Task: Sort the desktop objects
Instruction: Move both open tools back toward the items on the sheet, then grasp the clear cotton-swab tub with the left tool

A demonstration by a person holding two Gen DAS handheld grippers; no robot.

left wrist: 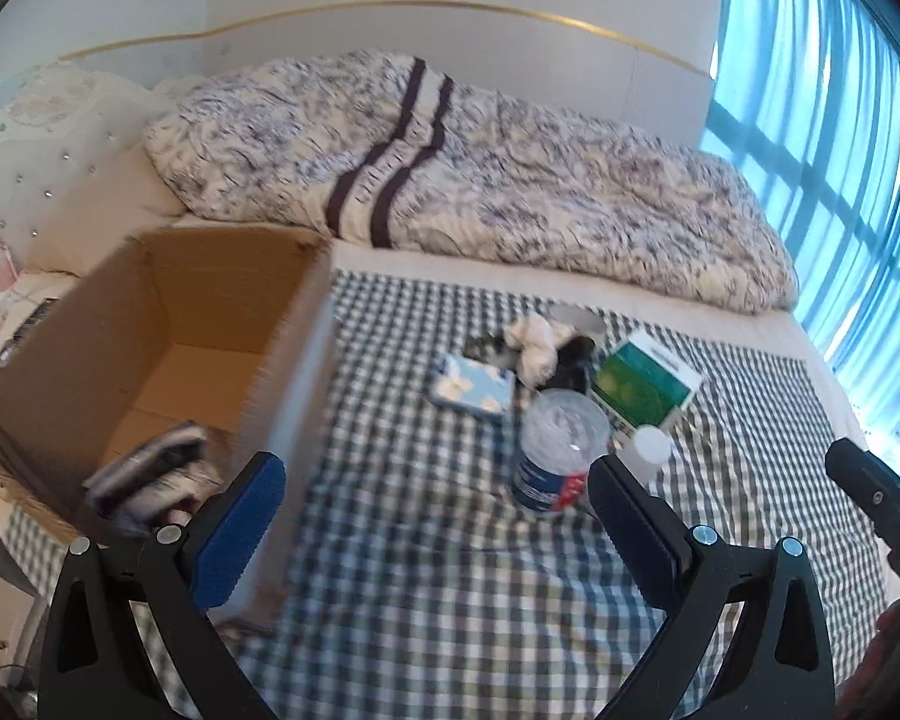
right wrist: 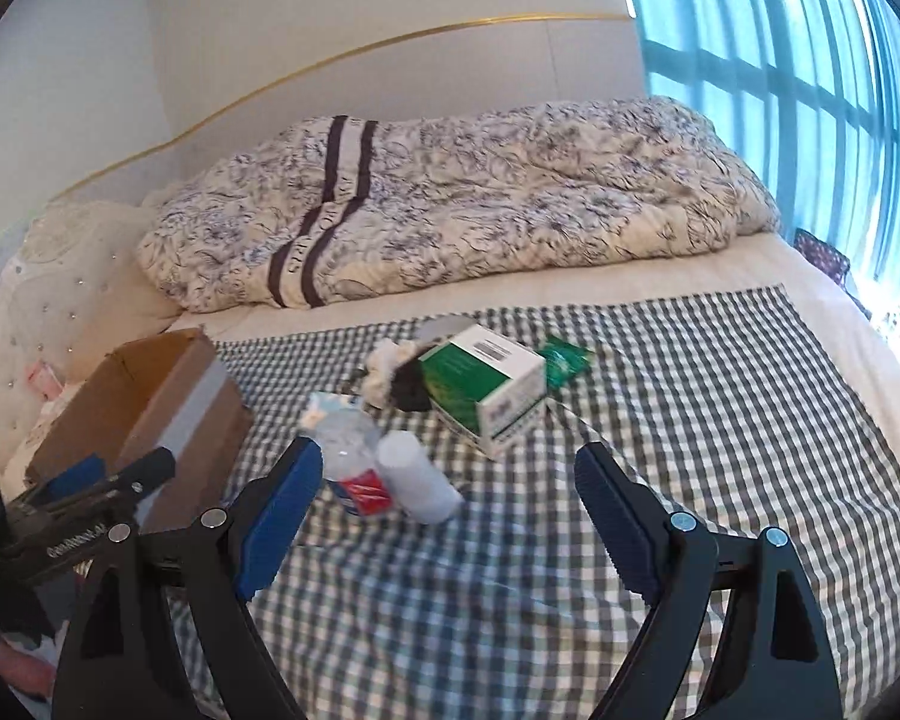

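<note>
An open cardboard box [left wrist: 120, 324] [right wrist: 150, 396] stands at the left on the checked cloth [left wrist: 450, 570] [right wrist: 660, 420], with a dark striped item [left wrist: 150, 474] inside. On the cloth lie a clear water bottle [left wrist: 558, 450] [right wrist: 354, 462], a white cylinder bottle [right wrist: 420, 480] [left wrist: 648, 450], a green-and-white carton [left wrist: 645, 384] [right wrist: 486, 384], a blue flowered packet [left wrist: 474, 384], a white crumpled cloth [left wrist: 534, 342] [right wrist: 384, 372], a black item [right wrist: 411, 390] and a green sachet [right wrist: 564, 360]. My left gripper [left wrist: 435, 486] is open, straddling the box wall. My right gripper [right wrist: 447, 474] is open near the white bottle.
A patterned duvet [left wrist: 480, 180] [right wrist: 450, 204] is heaped along the far side of the bed. A tufted headboard and pillows [left wrist: 42, 168] are at the left. A window with blue curtains [right wrist: 810, 90] fills the right. Bare checked cloth [right wrist: 720, 390] lies right of the objects.
</note>
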